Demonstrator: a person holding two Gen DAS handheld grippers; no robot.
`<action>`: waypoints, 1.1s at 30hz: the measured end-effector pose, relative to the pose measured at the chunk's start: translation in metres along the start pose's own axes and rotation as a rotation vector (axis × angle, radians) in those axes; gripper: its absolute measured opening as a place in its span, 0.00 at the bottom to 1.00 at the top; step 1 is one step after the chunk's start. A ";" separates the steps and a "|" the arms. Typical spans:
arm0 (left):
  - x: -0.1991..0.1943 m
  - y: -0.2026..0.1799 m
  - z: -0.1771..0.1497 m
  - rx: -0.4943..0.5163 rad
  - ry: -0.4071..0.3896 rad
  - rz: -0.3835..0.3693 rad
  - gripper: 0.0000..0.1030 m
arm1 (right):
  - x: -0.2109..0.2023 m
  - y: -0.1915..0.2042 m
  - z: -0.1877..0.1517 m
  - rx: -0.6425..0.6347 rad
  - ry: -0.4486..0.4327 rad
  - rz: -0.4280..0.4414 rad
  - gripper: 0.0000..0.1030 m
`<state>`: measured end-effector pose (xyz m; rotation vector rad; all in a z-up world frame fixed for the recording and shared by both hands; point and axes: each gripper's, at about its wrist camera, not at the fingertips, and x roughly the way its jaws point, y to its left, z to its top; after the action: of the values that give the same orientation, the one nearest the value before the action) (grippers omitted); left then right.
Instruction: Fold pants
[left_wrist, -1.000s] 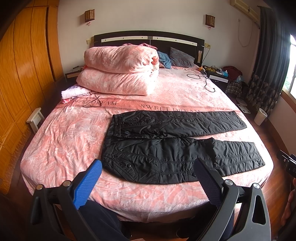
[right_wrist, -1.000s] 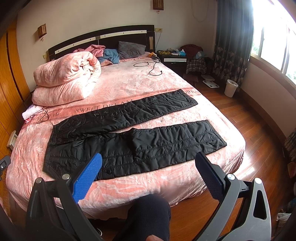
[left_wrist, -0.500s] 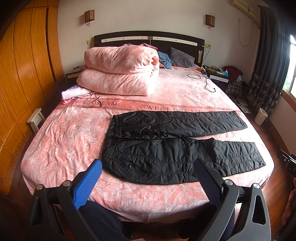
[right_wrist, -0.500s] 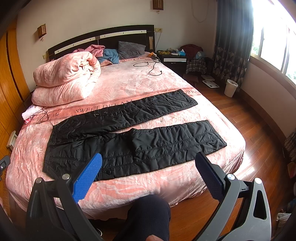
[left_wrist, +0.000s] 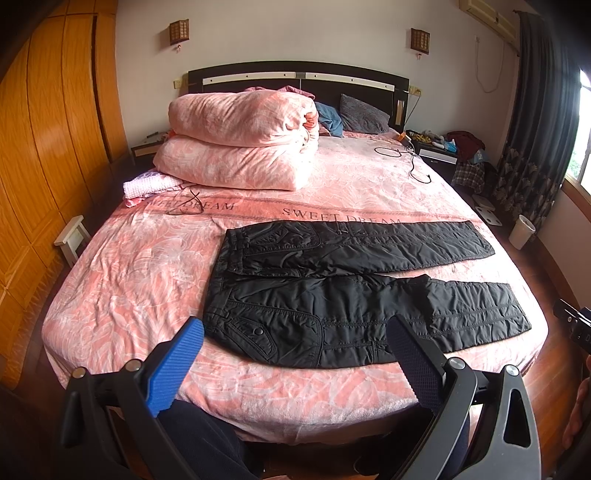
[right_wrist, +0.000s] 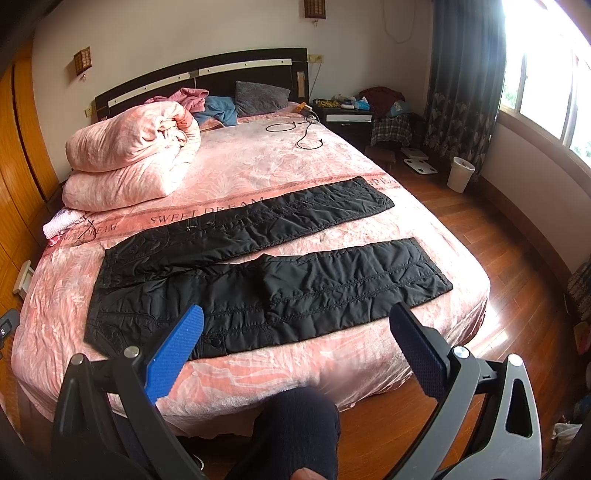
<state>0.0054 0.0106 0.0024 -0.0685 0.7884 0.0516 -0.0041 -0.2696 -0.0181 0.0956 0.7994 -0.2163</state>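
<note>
Black quilted pants (left_wrist: 332, 295) lie spread flat on the pink bed (left_wrist: 140, 280), waist to the left, the two legs apart and pointing right. They also show in the right wrist view (right_wrist: 258, 280). My left gripper (left_wrist: 295, 332) is open and empty, held off the near edge of the bed in front of the waist and near leg. My right gripper (right_wrist: 295, 321) is open and empty, also off the near edge, in front of the near leg.
A folded pink duvet (left_wrist: 240, 144) sits at the back left of the bed, pillows behind it, a black cable (left_wrist: 410, 162) at the back right. A nightstand (right_wrist: 347, 118), a white bin (right_wrist: 460, 173) and wood floor lie to the right. The person's leg (right_wrist: 295, 435) is below.
</note>
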 end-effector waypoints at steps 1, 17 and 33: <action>0.000 0.000 0.000 0.000 -0.001 0.001 0.96 | 0.000 0.000 0.000 0.000 0.000 0.000 0.98; 0.000 -0.001 -0.001 0.002 0.000 0.003 0.96 | 0.006 -0.001 -0.001 0.000 0.004 0.000 0.98; 0.112 0.080 -0.020 -0.028 0.285 -0.286 0.96 | 0.089 -0.019 -0.017 -0.008 0.069 0.091 0.98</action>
<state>0.0647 0.0912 -0.0945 -0.2181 1.0560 -0.2228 0.0393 -0.2987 -0.0939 0.1323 0.8620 -0.1239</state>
